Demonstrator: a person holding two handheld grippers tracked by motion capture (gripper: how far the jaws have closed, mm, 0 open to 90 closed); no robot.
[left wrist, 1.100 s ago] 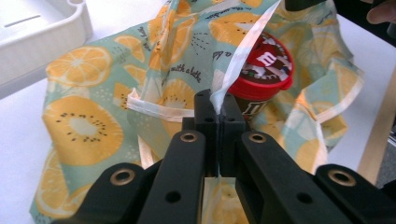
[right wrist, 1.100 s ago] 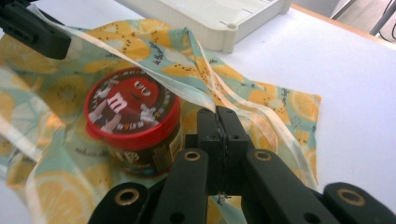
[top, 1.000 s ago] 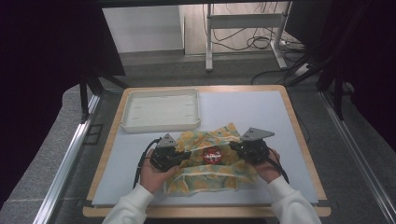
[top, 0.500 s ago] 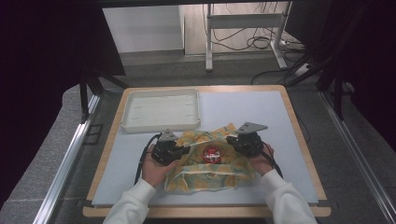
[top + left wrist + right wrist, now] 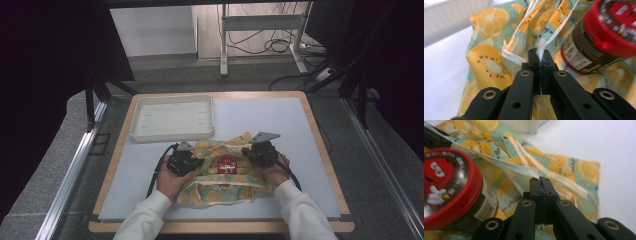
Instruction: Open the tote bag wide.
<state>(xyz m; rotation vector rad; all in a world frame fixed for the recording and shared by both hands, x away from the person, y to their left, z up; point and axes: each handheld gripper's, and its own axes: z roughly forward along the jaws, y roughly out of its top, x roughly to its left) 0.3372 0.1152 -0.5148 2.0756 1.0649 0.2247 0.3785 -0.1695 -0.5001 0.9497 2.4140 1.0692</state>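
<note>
Both claws, the left claw (image 5: 539,53) and the right claw (image 5: 540,181), were clamped shut on the white hem of a fruit-print cloth bag (image 5: 225,172), apparently spreading its mouth around the red-lidded jar (image 5: 226,164) lying between them on the table (image 5: 260,112).

Lab: dark curtains (image 5: 45,75), floor cables (image 5: 270,47), framed table (image 5: 320,145).
</note>
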